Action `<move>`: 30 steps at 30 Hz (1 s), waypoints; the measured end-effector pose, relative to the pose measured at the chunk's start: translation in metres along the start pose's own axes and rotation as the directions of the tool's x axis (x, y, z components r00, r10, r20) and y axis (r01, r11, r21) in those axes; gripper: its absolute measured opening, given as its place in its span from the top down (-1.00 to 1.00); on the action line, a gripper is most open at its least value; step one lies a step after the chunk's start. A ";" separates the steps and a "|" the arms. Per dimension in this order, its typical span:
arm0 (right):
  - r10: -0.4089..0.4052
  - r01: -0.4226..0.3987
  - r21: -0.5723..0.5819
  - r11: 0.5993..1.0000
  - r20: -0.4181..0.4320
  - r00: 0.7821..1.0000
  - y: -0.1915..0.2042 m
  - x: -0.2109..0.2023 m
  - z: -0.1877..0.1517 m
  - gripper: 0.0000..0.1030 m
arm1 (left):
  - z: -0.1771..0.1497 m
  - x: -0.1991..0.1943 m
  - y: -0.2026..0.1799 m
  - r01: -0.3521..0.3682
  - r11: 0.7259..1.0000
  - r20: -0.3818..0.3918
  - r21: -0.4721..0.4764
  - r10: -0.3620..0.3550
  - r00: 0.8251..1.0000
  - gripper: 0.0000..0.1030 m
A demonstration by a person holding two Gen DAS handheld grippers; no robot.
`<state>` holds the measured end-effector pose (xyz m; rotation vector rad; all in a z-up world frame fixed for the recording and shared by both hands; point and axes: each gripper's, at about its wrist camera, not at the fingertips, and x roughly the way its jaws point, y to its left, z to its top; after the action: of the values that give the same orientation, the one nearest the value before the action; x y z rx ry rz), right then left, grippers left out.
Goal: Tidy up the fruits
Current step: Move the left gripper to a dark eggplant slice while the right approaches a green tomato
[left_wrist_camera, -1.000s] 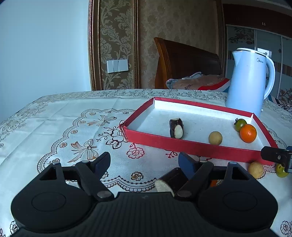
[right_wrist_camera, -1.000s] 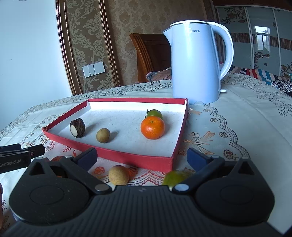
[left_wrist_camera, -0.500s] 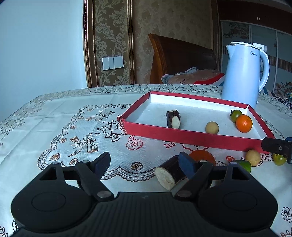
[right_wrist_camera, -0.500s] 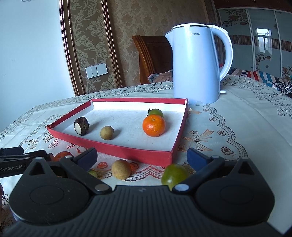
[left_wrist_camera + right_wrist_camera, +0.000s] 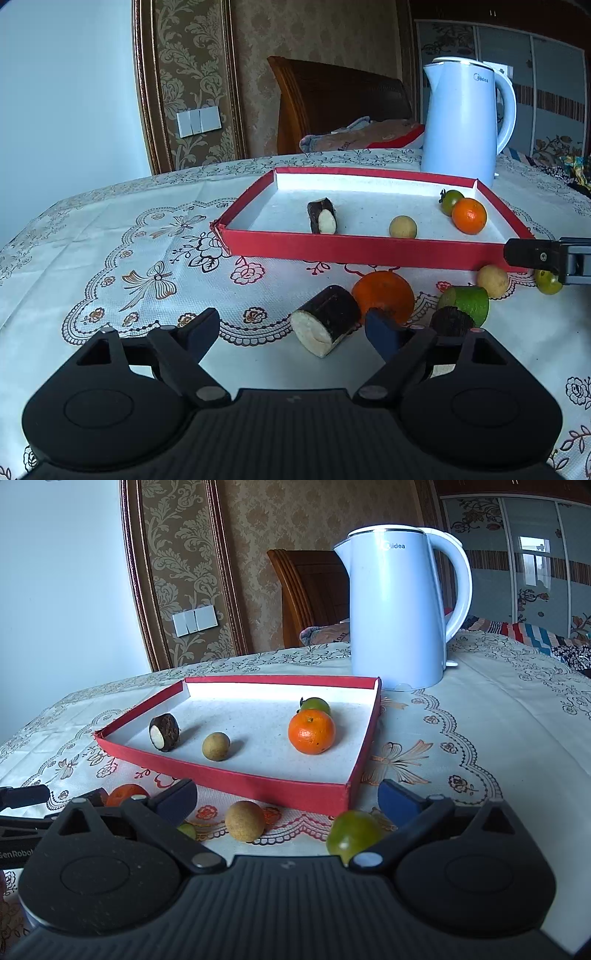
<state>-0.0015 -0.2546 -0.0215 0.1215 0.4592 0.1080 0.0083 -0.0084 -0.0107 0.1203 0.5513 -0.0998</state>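
A red tray (image 5: 369, 251) with a white floor holds a dark cane stub (image 5: 322, 220), a tan longan (image 5: 403, 226), an orange (image 5: 469, 216) and a green tomato (image 5: 451, 201). In front of it on the cloth lie a second cane stub (image 5: 325, 319), an orange (image 5: 384, 295), a green fruit (image 5: 467, 301) and a longan (image 5: 493, 281). My left gripper (image 5: 291, 330) is opening; the loose stub lies between its fingers, near the right one, unpressed. My right gripper (image 5: 288, 799) stands open over a longan (image 5: 244, 820) and a green fruit (image 5: 352, 836) before the tray (image 5: 258, 779).
A pale blue kettle (image 5: 399, 616) stands just behind the tray's far right corner. A wooden chair (image 5: 332, 99) with bundled cloth sits beyond the table. The right gripper's finger (image 5: 535, 254) reaches in at the left view's right edge.
The left gripper has drawn back and rolled a little, its jaws a bit wider; the loose cane stub and the fruits before the tray now show fully. The right view barely shifted.
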 end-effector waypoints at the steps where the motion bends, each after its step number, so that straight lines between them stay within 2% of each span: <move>1: 0.000 0.000 -0.001 1.000 0.000 1.000 0.000 0.000 0.000 -1.00 | 0.000 0.003 0.000 -0.001 1.000 -0.013 0.002 0.001 1.000 -0.67; 5: -0.001 0.001 -0.010 1.000 -0.002 1.000 0.001 0.000 0.000 -1.00 | 0.003 0.018 -0.002 -0.017 1.000 -0.078 0.016 0.018 0.997 -0.67; 12: -0.006 0.005 -0.014 1.000 -0.004 1.000 0.002 0.001 -0.001 -1.00 | 0.006 0.023 0.004 -0.014 1.000 -0.089 -0.010 0.013 0.996 -0.70; 18: -0.005 0.005 -0.018 1.000 -0.007 1.000 0.003 0.001 -0.001 -1.00 | 0.006 0.023 0.018 -0.071 0.995 -0.096 -0.070 0.064 0.993 -0.69; 30: -0.008 0.007 -0.024 1.000 -0.014 1.000 0.004 0.001 -0.001 -1.00 | 0.006 0.025 0.015 -0.073 0.995 -0.107 -0.063 0.066 0.992 -0.69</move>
<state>-0.0011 -0.2508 -0.0222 0.0953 0.4720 0.1070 0.0340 0.0041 -0.0172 0.0801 0.6540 -0.0077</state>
